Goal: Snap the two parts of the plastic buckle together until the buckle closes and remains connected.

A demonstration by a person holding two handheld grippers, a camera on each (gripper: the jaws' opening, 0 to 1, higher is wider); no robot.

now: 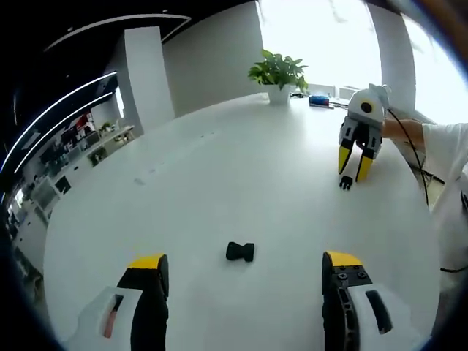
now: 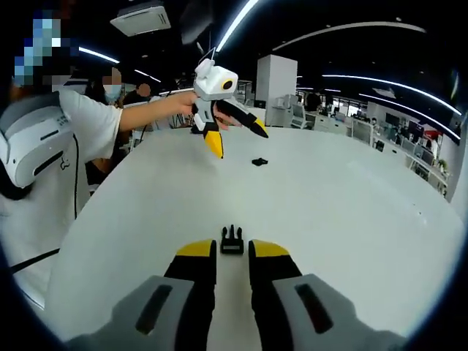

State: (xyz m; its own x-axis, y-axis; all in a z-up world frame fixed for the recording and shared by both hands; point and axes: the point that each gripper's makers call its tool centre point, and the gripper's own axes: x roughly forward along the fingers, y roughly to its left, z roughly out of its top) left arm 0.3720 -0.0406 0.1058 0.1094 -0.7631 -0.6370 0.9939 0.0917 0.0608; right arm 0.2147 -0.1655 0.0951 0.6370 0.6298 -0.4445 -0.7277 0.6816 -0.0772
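Note:
Two black buckle parts lie apart on the white table [image 1: 219,168]. One part [image 1: 240,251] rests just ahead of my left gripper [image 1: 246,262], on the line between its wide-open jaws and touching neither. The same part [image 2: 259,161] lies beyond my left gripper [image 2: 240,142], which hovers open above the table. The pronged part [image 2: 232,241] sits right in front of my right gripper [image 2: 232,250], whose jaws stand a narrow gap apart with nothing in them. From the left gripper view, my right gripper [image 1: 350,175] points down at that part [image 1: 346,183].
A potted plant [image 1: 278,73] and a blue object [image 1: 319,101] stand at the table's far edge. A black cable [image 1: 413,153] trails past the person's white sleeve [image 1: 446,146]. The person's body [image 2: 66,146] is at the table's side; office desks lie beyond.

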